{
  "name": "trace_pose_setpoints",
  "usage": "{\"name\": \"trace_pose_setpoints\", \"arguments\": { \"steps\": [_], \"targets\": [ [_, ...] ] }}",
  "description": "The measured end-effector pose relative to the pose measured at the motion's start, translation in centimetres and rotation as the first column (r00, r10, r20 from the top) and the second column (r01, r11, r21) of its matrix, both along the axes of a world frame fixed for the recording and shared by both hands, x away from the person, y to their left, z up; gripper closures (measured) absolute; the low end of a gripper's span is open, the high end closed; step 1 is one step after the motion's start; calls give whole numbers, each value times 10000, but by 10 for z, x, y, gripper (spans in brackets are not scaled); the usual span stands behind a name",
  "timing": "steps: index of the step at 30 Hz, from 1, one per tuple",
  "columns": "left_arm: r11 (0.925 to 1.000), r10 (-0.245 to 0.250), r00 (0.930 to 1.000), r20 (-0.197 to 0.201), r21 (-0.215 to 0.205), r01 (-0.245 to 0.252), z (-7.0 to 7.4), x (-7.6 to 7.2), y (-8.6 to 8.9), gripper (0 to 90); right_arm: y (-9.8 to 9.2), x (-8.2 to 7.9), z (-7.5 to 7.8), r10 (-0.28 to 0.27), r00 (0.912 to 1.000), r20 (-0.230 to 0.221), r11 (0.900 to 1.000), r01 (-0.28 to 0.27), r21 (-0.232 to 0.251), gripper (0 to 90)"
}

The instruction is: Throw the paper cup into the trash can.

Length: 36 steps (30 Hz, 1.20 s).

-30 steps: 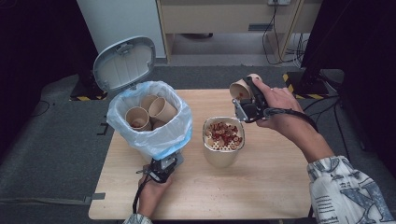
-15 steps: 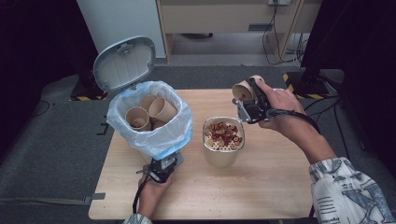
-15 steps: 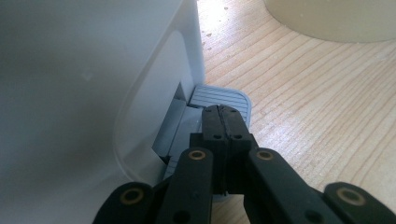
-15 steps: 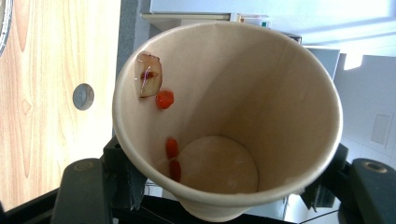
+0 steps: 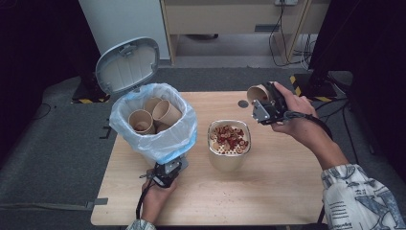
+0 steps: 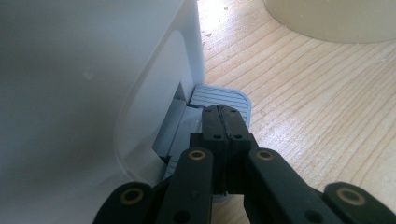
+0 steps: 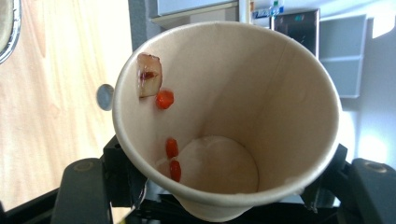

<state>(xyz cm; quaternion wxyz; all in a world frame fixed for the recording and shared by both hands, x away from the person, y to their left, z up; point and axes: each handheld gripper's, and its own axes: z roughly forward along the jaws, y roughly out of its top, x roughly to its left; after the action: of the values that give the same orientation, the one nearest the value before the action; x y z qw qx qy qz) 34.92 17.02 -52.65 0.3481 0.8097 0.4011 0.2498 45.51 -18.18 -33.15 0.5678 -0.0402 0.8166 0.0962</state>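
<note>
Jaws of the left gripper (image 6: 223, 122) are pressed together, tips down on the grey pedal (image 6: 224, 100) at the foot of the white bin (image 6: 93, 84). In the high view this gripper (image 5: 168, 168) sits at 6 o'clock of the bin (image 5: 154, 143), whose lid (image 5: 128, 64) stands open at its 12 o'clock. Inside the blue-lined bin lie several paper cups (image 5: 165, 112).

Right gripper (image 5: 264, 106) pinches a paper cup (image 5: 258, 93) around its base, held off the table (image 5: 268, 182) at about 1 o'clock of the beige bowl (image 5: 229, 155). In the right gripper view the cup (image 7: 261, 107) lies tipped, mouth toward the camera, its bottom clamped between the jaws. A pale scrap (image 7: 149, 74) and a few red bits (image 7: 164, 99) stick to its inner wall. The bowl holds red and pale scraps (image 5: 230, 136) on a perforated insert.
</note>
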Motion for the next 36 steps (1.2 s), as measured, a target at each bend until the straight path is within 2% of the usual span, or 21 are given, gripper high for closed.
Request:
{"name": "trace_pose_setpoints", "arguments": {
  "steps": [1, 8, 12, 13, 16, 22, 24, 26, 27, 31, 32, 36],
  "targets": [
    [10000, 99, 10000, -2, -12, -99, 0, 0, 0, 892, -3, 1, -2, -54, 9999, -116, 9999, 56, 141, 310],
    [9999, -51, 10000, 46, 110, 51, 0, 0, 0, 892, -23, 9, -11, -535, 9944, -917, 9922, 633, 1075, 312],
    [9999, -51, 10000, 53, 122, 51, 0, 0, 0, 892, -33, 11, -13, -610, 9862, -1542, 9773, 904, 1915, 312],
    [9999, -58, 10000, 59, 143, 57, 0, 0, 0, 892, -35, 12, -14, -579, 9852, -1615, 9757, 901, 1998, 312],
    [9999, -57, 10000, 69, 154, 56, 0, 0, 0, 892, -39, 13, -16, -491, 9772, -2066, 9644, 1002, 2448, 313],
    [9999, -50, 10000, 71, 155, 48, 0, 0, -1, 892, -46, 14, -19, -387, 9539, -2976, 9404, 1355, 3119, 314],
    [9999, -53, 10000, 68, 148, 52, 0, 0, 0, 892, -47, 14, -19, -333, 9479, -3168, 9293, 1460, 3392, 314],
    [9999, -52, 10000, 73, 152, 51, 0, 0, -1, 892, -49, 15, -19, -206, 9360, -3515, 9150, 1593, 3706, 315],
    [9999, -57, 10000, 69, 150, 56, 0, 0, 0, 892, -50, 15, -19, -150, 9328, -3601, 9102, 1618, 3812, 315],
    [9999, -57, 10000, 67, 150, 56, 0, 0, 0, 892, -55, 18, -19, 188, 9092, -4160, 8733, 1876, 4496, 315],
    [9999, -59, 10000, 65, 144, 58, 0, 0, 0, 892, -56, 18, -19, 263, 9051, -4244, 8681, 1899, 4587, 314],
    [9999, -57, 10000, 64, 146, 56, 0, 0, 0, 892, -60, 20, -19, 656, 8834, -4640, 8333, 2073, 5124, 315]
  ]
}}
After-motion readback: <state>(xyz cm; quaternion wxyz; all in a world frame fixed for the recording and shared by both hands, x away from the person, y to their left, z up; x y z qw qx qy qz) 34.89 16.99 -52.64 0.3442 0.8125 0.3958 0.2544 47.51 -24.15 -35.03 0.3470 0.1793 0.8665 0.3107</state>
